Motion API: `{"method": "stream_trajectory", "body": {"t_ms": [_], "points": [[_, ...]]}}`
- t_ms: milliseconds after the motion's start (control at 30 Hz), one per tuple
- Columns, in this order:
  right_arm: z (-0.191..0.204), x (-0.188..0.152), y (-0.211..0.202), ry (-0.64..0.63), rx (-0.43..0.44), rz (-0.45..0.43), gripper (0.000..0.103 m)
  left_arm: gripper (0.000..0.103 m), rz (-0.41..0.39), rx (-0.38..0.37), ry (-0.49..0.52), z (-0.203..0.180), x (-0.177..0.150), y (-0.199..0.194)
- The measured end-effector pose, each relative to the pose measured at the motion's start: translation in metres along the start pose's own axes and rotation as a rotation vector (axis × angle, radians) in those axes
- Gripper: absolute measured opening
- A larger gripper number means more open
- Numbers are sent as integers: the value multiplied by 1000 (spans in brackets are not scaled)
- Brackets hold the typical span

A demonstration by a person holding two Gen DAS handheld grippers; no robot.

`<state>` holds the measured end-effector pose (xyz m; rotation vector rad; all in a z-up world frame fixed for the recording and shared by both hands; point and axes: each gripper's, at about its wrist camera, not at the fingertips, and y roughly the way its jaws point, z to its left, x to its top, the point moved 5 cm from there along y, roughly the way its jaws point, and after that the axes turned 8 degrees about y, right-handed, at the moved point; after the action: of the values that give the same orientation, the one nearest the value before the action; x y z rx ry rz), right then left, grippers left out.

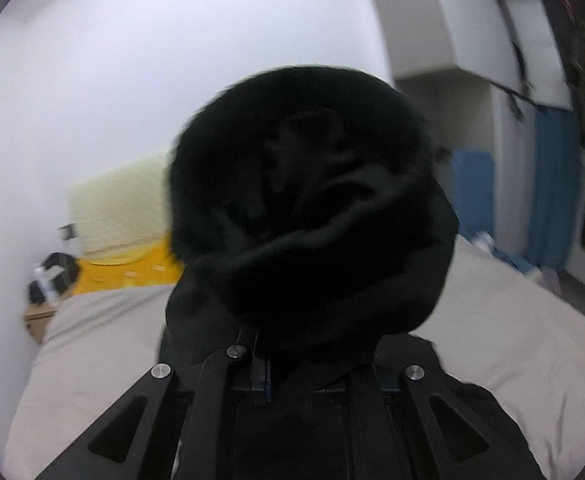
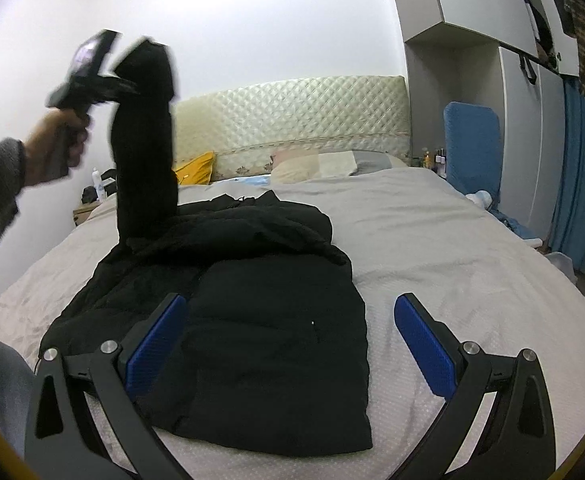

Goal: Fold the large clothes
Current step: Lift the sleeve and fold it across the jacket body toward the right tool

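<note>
Both tools are in my views. My right tool (image 2: pixel 288 344) stands wide, its blue pads (image 2: pixel 158 344) spread well apart and holding nothing, low over the near end of the bed (image 2: pixel 472 248). My left tool (image 2: pixel 120 84) is up high at the far left of the right wrist view, gripped in the left hand (image 2: pixel 62 148), and it is clamped on the sleeve (image 2: pixel 146 140) of the black jacket (image 2: pixel 260 320).

That jacket is a thick, padded, matte black garment. Most of it lies flat on the beige sheet, its near part a broad smooth panel with a squared lower edge, its far part bunched into rumpled folds. The sleeve rises from the jacket's far left corner as a straight dark column up to the left tool, and its top end looks fuzzy, though motion blur softens it.

In the left wrist view the bunched sleeve end (image 1: pixel 304 208) fills the middle, right ahead of the left tool (image 1: pixel 264 356), whose fingers are pressed together on the fabric; black cloth drapes down over the linkage. Detail inside the dark folds is hard for me to make out.

Relative to the right tool, the flat panel lies directly between and beyond the pads; the left pad overlaps the jacket's left portion, while the right pad hovers over bare sheet just right of the jacket's edge. I cannot tell whether either pad touches.

Beyond the jacket are a quilted headboard (image 2: pixel 292 112), pillows (image 2: pixel 312 164) and a yellow cushion (image 2: pixel 198 168).
</note>
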<state>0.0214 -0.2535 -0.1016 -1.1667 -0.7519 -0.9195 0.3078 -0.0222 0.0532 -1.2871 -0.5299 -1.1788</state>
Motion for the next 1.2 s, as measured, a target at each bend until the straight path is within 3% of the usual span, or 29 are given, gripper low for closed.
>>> {"method": "stream_trajectory", "body": {"t_ms": [133, 300, 567, 700, 967, 1200], "points": [[-3, -1, 0, -2, -10, -4, 103, 10, 53, -69, 77, -75, -12, 45], [-18, -5, 11, 41, -6, 15, 103, 10, 120, -115, 100, -122, -47, 95], [-35, -6, 34, 93, -7, 38, 103, 10, 303, -157, 186, -186, -108, 168], [-39, -11, 45, 106, -1, 60, 103, 10, 339, -152, 206, -198, -134, 187], [-39, -17, 56, 114, -10, 80, 103, 13, 298, -121, 190, -198, -124, 169], [-28, -19, 57, 74, -19, 68, 103, 15, 334, -167, 158, -179, -126, 123]]}}
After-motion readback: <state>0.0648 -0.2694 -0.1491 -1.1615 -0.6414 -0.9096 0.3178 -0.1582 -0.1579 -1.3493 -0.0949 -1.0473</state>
